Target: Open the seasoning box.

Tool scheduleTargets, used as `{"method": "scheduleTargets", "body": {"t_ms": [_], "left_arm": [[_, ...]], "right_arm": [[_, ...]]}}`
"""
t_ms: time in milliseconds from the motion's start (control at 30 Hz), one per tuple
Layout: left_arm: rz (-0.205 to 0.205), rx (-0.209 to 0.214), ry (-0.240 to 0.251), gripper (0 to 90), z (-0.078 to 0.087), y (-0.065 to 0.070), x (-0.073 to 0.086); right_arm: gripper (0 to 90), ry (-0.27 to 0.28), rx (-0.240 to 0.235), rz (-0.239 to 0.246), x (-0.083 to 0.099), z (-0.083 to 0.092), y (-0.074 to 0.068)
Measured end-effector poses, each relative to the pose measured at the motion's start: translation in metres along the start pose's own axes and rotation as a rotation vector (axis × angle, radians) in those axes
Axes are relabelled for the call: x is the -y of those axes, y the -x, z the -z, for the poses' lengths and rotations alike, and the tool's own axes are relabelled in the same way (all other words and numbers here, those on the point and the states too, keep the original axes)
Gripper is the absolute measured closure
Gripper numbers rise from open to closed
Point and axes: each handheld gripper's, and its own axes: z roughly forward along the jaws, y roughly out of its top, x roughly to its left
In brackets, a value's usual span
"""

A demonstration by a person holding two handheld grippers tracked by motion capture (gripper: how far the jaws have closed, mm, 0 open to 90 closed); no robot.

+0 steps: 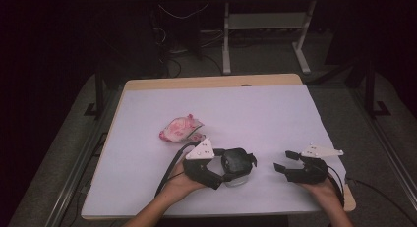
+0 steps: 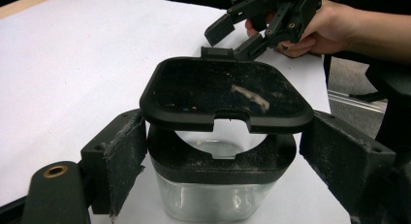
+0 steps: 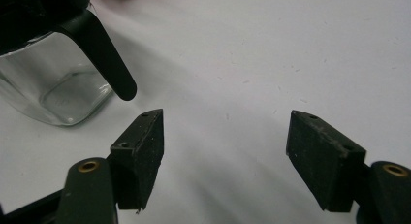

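A clear jar (image 1: 235,180) with a black collar stands on the white sheet near the front edge. Its hinged black lid (image 2: 223,90) is tipped up and open. My left gripper (image 1: 232,171) has a jaw on each side of the collar, and the pads look pressed against it (image 2: 223,151). In the right gripper view the jar (image 3: 53,88) is at the upper left, with the lid's tab hanging down beside it. My right gripper (image 1: 284,160) rests to the right of the jar, apart from it, open with nothing between its jaws (image 3: 225,136).
A crumpled pink and white wrapper (image 1: 179,128) lies behind the left hand. The white sheet (image 1: 255,109) covers a wooden table (image 1: 211,82). Beyond the table are dark floor, cables and a white frame leg (image 1: 226,45).
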Motion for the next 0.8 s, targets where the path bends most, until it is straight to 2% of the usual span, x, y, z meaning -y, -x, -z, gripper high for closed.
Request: {"method": "scheduleTargets", "body": {"t_ms": [100, 200, 433, 800], "left_arm": [[-0.01, 0.0, 0.01, 17.7, 0.0016, -0.0001, -0.0019], [0.002, 0.019, 0.035, 22.4, 0.0029, 0.0005, -0.0032], [-0.021, 0.024, 0.027, 25.0, 0.0029, 0.0004, -0.0017], [-0.026, 0.063, 0.024, 44.2, 0.0021, 0.0037, -0.0014]], "right_arm": [[29.3, 0.001, -0.001, -0.002, 0.0001, 0.0001, 0.0002], [29.3, 0.001, -0.001, -0.003, 0.0001, 0.0001, 0.0002], [29.3, 0.001, -0.002, 0.004, 0.0001, 0.0, 0.0001], [29.3, 0.002, -0.003, 0.003, 0.0001, 0.0001, -0.0001]]}}
